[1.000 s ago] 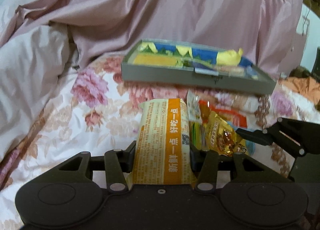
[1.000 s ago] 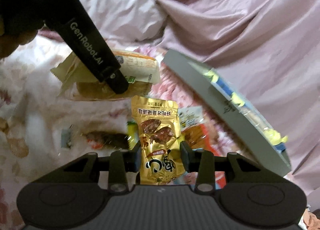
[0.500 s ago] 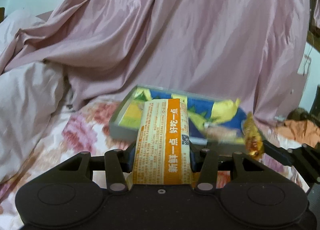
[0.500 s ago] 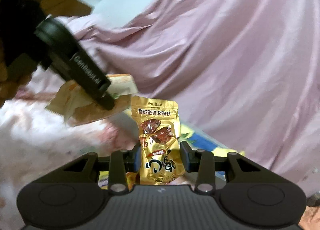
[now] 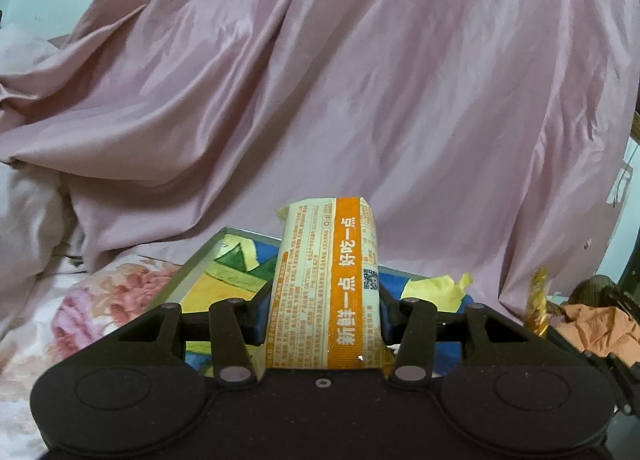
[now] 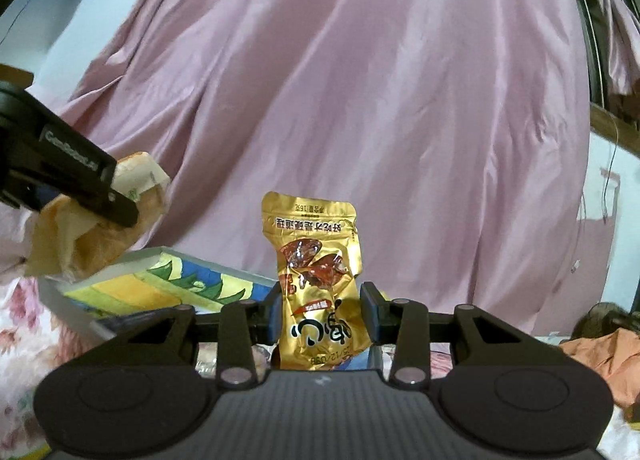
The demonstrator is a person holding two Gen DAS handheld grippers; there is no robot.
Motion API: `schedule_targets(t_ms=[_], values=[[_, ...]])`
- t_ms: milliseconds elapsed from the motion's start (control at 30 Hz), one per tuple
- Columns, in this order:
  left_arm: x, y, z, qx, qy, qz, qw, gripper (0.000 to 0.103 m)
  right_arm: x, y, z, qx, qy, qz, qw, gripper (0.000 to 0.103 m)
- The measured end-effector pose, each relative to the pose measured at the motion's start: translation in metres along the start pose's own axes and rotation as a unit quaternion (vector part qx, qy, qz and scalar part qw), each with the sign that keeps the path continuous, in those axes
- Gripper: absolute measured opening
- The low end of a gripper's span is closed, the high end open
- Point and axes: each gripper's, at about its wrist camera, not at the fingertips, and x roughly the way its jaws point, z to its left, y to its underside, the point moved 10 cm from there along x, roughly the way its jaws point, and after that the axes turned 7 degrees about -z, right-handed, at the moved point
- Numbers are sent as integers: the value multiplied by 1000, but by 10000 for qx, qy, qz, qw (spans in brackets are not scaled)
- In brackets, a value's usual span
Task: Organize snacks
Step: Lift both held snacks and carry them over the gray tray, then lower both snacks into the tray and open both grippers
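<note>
1. Behind: pink sheet point(image 5: 360, 80) draped over the floral bed point(image 5: 80, 312).
2. Grey tray point(image 5: 200, 260) lies on the bed, below both grippers.
3. Left gripper point(image 5: 326, 300) pinches orange-striped snack pack point(image 5: 326, 280), held above tray.
4. Right gripper point(image 6: 320, 312) clamps gold pouch point(image 6: 316, 280), beside tray's near edge.

Orange-striped packet point(image 5: 326, 292): "新鲜一点 好吃一点". Left claw point(image 6: 120, 204) arm: "GenRobot.AI".

Snack packets: two — orange-cream packet point(image 5: 326, 284), gold pouch point(image 6: 318, 284); one tray point(image 5: 200, 260).
</note>
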Motion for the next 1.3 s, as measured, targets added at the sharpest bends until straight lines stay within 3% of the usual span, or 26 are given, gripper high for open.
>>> schedule_targets(t_ms=[500,1300], values=[[53,44,-11,14,-17,321,9995,50,21,36,23,197,-456,363,9981,44],[96,51,-29,76,89,88,9999,51,45,55,12,567,-355,814,9944,46]])
